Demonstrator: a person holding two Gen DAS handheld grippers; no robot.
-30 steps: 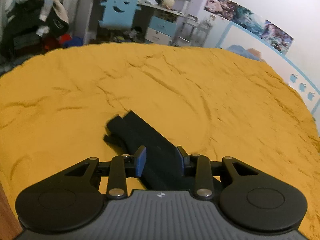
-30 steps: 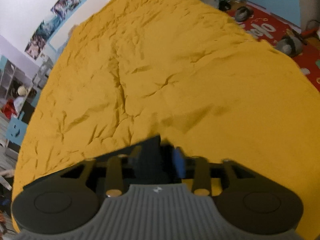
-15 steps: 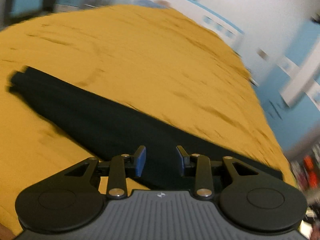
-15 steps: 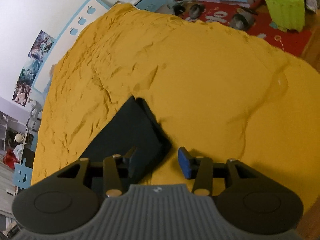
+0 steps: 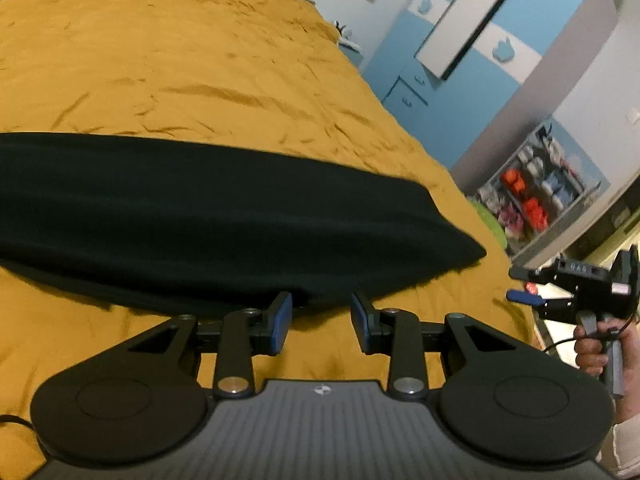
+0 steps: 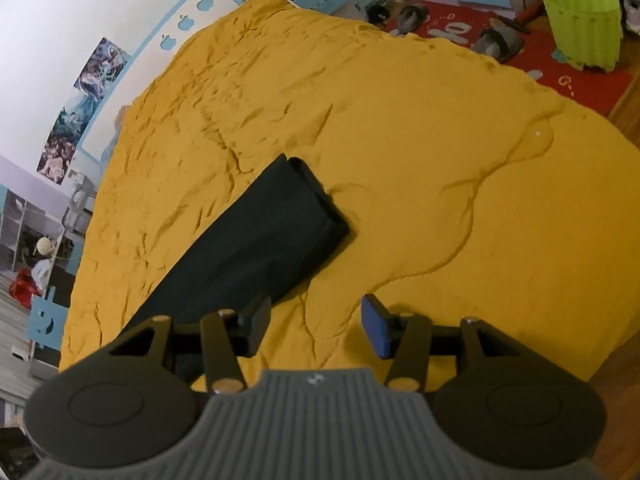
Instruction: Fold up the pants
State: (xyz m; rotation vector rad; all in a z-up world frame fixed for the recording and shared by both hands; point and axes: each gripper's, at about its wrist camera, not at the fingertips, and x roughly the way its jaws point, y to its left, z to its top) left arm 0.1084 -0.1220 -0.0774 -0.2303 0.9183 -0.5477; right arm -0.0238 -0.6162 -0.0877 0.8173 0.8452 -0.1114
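1. A bedroom: a rumpled mustard-yellow bedspread (image 6: 400,128) covers the bed, with a green bin (image 6: 580,26) on the red rug beyond.
2. A second ago both my grippers held dark cloth; now my left gripper (image 5: 320,318) and right gripper (image 6: 316,326) have their fingers apart and empty.
3. The pants (image 5: 192,216) lie released on the bedspread as one long, flat band, seemingly leg over leg.
4. The black fabric looks soft and matte, its end (image 6: 320,200) showing stacked layers; I judge a crosswise fold comes next.

Left gripper (image 5: 320,318), right gripper (image 6: 316,330) — both agape
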